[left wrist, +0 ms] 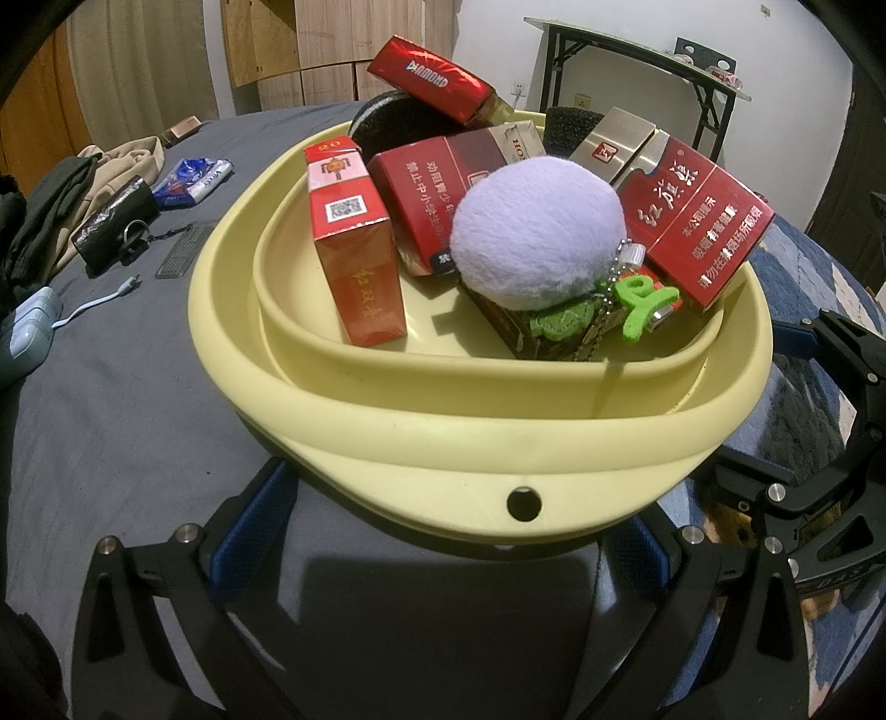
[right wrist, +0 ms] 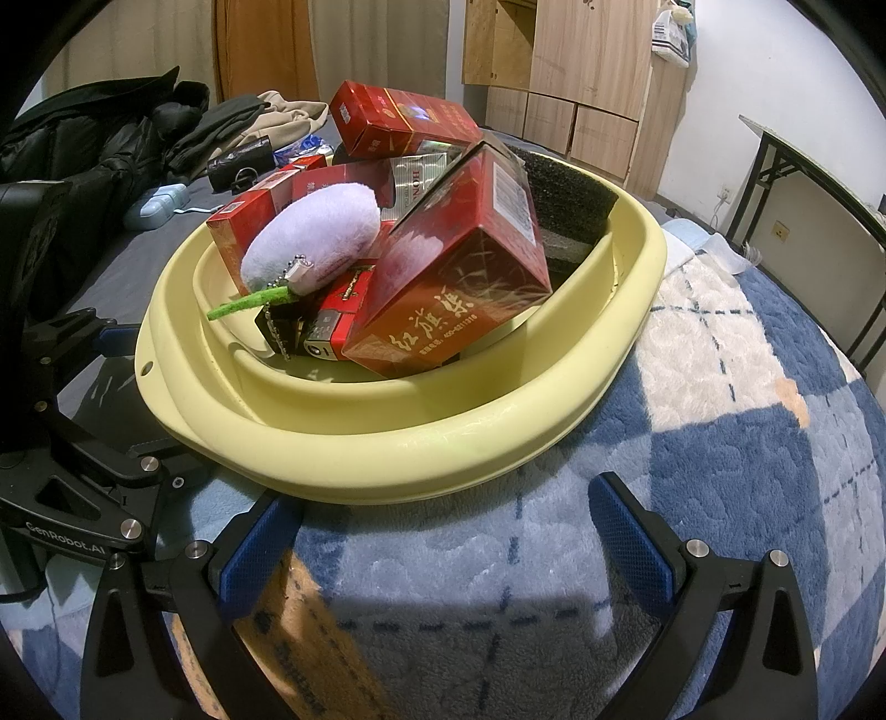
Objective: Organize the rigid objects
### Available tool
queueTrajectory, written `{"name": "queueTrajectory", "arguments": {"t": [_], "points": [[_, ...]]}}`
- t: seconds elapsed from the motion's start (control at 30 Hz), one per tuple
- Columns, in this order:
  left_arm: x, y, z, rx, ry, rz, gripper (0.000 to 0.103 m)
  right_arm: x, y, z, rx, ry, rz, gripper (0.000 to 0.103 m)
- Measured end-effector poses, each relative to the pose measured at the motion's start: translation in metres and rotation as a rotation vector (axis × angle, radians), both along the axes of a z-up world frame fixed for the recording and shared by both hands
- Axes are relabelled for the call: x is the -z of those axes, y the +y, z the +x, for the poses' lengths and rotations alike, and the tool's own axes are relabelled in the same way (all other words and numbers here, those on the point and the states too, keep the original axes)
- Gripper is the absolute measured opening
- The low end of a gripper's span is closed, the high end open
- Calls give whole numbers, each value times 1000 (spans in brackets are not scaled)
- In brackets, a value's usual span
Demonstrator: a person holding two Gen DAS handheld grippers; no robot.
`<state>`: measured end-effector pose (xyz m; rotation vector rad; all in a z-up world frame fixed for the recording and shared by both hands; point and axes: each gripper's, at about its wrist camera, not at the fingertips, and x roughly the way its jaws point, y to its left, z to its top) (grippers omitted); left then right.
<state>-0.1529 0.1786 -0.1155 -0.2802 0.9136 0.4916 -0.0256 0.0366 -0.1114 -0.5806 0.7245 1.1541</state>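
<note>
Several red cigarette boxes [left wrist: 357, 243] and lilac plush [left wrist: 534, 235] in yellow basin [left wrist: 387, 421], both hand-held grippers – left [left wrist: 437, 526], right [right wrist: 443, 531] – spread wide, empty

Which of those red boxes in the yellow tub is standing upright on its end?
The orange-red box at the left inside the yellow tub, with a QR code on its top face. It stands on end alone; the other red boxes lie tilted or stacked on one another.

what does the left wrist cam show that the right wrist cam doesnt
Only the left wrist view shows the hole in the basin's tab and the mesh strip. Only the right wrist view shows the blue-and-white blanket and hanging bag. Both show the yellow basin, red boxes and lilac plush.
</note>
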Motion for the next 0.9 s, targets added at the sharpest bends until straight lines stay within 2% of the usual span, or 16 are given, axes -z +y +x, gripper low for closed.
{"name": "queueTrajectory", "arguments": {"t": [0.9], "points": [[0,0,-1,0,0,0,103,0,0,0,0,0,0,103]]}}
